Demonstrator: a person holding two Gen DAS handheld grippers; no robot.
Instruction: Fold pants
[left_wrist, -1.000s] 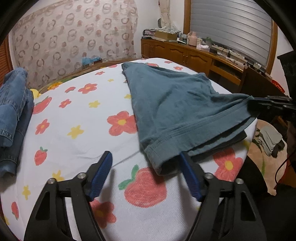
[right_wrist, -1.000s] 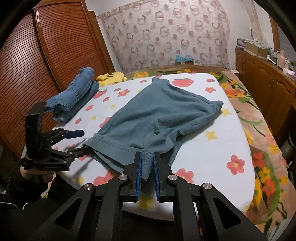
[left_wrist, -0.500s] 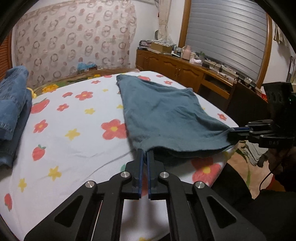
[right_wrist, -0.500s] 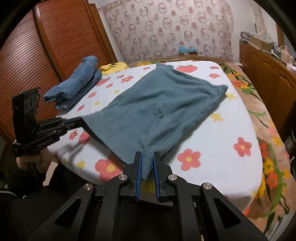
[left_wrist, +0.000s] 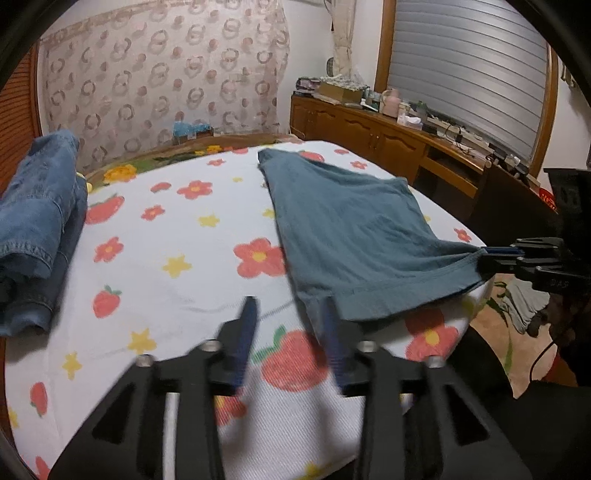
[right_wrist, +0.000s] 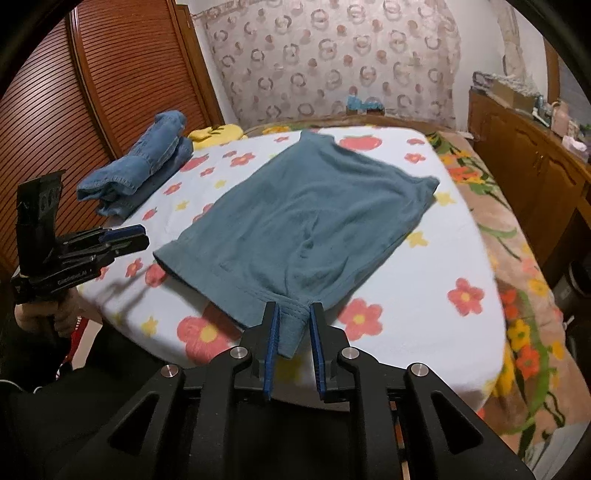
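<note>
Teal-grey pants (right_wrist: 306, 218) lie spread flat on the flowered bedsheet (right_wrist: 436, 295), also in the left wrist view (left_wrist: 351, 229). My left gripper (left_wrist: 290, 314) is open just in front of the pants' near corner, its right finger beside the hem, holding nothing. It shows at the left of the right wrist view (right_wrist: 125, 238), apart from the cloth. My right gripper (right_wrist: 293, 314) has its jaws parted with the hem corner lying loose between them; in the left wrist view (left_wrist: 495, 254) it sits at the pants' far corner.
Folded blue jeans (right_wrist: 144, 166) lie at the bed's far left (left_wrist: 37, 221). A yellow soft toy (right_wrist: 218, 133) sits by them. A wooden sideboard (left_wrist: 388, 140) with clutter runs along the right. Clothes lie on the floor (left_wrist: 524, 306). A slatted wardrobe (right_wrist: 110, 92) stands left.
Both grippers held the pants' near corners and pulled them taut over the bed edge. Now both jaws have opened, the left one wide, and the pants lie flat on the sheet.
</note>
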